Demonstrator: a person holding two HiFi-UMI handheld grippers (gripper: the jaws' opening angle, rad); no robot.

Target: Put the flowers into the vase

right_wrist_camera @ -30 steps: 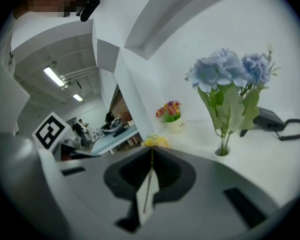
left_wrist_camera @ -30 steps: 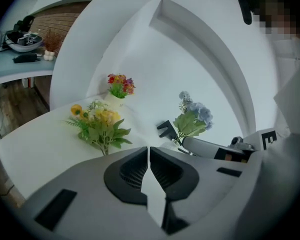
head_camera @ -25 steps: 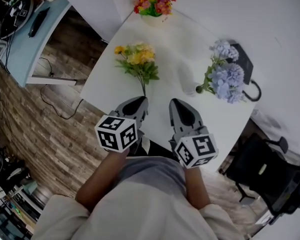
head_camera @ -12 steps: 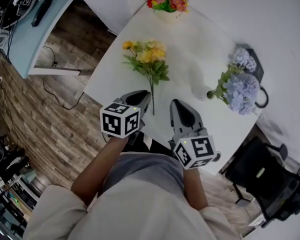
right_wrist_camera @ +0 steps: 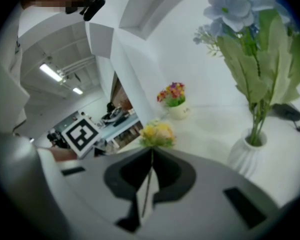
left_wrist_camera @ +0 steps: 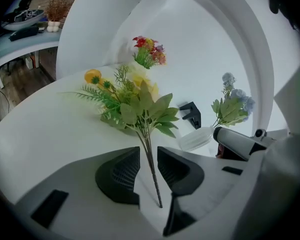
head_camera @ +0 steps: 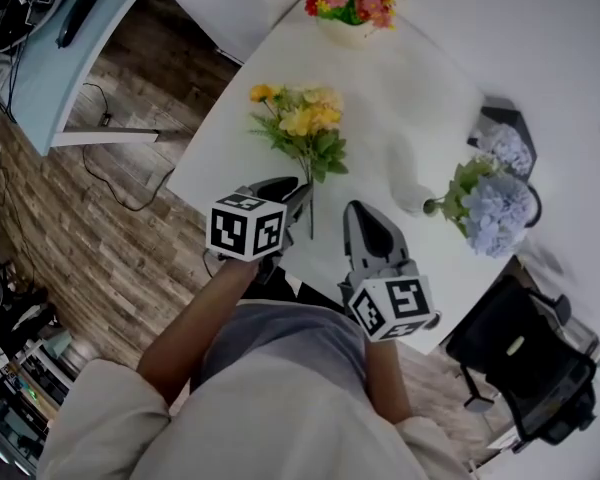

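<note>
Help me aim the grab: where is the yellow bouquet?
Head view: the yellow bouquet lies left of centre on the table, its stem between the left gripper's jaws, which have just been opening; the white vase stands to its right.

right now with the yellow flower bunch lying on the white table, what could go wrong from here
1. The left gripper, whose jaws have just been opening, straddles the thin stem of the yellow flower bunch without pressing it; a grip so low on the stem could let the leafy head swing.
2. The white ribbed vase already holds blue flowers; pushing more in might tip it.
</note>
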